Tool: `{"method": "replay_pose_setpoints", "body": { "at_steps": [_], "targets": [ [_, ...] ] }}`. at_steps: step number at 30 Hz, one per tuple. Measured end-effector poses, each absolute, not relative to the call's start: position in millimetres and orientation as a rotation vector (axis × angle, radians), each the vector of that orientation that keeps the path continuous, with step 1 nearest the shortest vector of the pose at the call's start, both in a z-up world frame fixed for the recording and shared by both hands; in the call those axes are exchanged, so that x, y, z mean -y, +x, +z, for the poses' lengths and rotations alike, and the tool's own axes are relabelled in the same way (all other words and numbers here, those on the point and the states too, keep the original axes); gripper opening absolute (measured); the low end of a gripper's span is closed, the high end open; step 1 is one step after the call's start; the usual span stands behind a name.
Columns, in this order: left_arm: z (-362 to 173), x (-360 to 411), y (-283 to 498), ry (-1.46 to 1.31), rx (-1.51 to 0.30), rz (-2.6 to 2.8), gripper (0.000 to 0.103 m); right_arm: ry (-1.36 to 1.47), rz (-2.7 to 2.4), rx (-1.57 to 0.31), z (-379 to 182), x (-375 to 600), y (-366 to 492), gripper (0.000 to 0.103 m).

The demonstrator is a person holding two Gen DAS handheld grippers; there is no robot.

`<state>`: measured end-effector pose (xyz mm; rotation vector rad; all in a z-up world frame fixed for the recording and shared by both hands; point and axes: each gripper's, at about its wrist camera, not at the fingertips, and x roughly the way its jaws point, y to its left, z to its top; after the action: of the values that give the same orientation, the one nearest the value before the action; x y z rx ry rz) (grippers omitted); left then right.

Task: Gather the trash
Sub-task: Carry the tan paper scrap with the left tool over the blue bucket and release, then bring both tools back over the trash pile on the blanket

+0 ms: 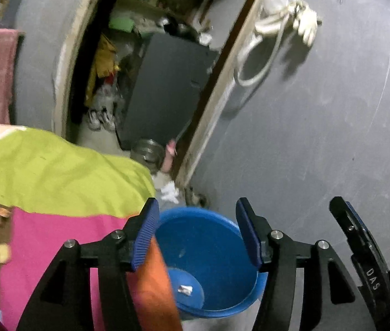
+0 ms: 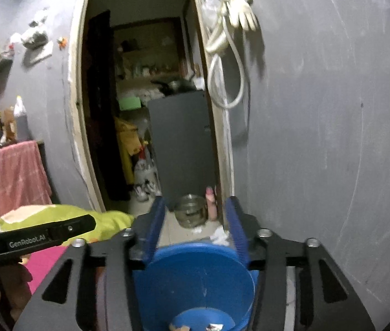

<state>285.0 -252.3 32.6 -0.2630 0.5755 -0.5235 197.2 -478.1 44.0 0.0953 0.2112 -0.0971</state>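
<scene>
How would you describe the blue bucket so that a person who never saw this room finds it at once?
Start at the open doorway in the grey wall. On the floor just in front of its right post stands the blue bucket, beside the bed's pink and green cover. It is the only blue plastic container here, round and open-topped with small scraps at its bottom, unlike the clear glass jar behind it.
</scene>
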Motion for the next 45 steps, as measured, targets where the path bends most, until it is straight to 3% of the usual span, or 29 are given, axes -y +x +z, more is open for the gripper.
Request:
{"method": "replay_pose_setpoints", "body": {
  "at_steps": [2, 4, 5, 8, 10, 13, 29, 45],
  "targets": [
    [46.6, 232.5, 273.8, -0.264, -0.531, -0.503, 0.059, 0.096, -0.081, -0.179, 56.7, 469.0, 189.3, 0.053],
    [59.3, 210.2, 261.6, -0.272, -0.471, -0.468, 0.077, 0.098, -0.062, -0.140, 67.9, 457.5, 182.0, 0.072],
    [66.0, 196.8, 254.2, -0.278, -0.435, -0.447, 0.080, 0.098, -0.049, -0.117, 73.3, 450.8, 177.7, 0.077],
    [82.9, 163.9, 238.6, -0.265, -0.376, -0.401, 0.085, 0.090, -0.008, -0.076, 86.7, 428.0, 170.1, 0.082],
    [90.4, 142.4, 225.9, -0.256, -0.340, -0.365, 0.101, 0.097, 0.026, -0.057, 92.8, 412.7, 165.6, 0.090],
    [96.8, 107.9, 207.4, -0.267, -0.291, -0.319, 0.101, 0.108, 0.069, -0.027, 97.1, 390.1, 158.3, 0.103],
    [56.9, -25.6, 141.6, -0.143, -0.219, -0.006, 0.101, 0.067, 0.288, 0.022, 80.9, 260.6, 148.2, 0.103],
    [-2.5, -49.0, 158.8, -0.240, -0.454, -0.056, 0.101, -0.041, 0.366, -0.179, 33.7, 215.9, 193.1, 0.103]
  ]
}}
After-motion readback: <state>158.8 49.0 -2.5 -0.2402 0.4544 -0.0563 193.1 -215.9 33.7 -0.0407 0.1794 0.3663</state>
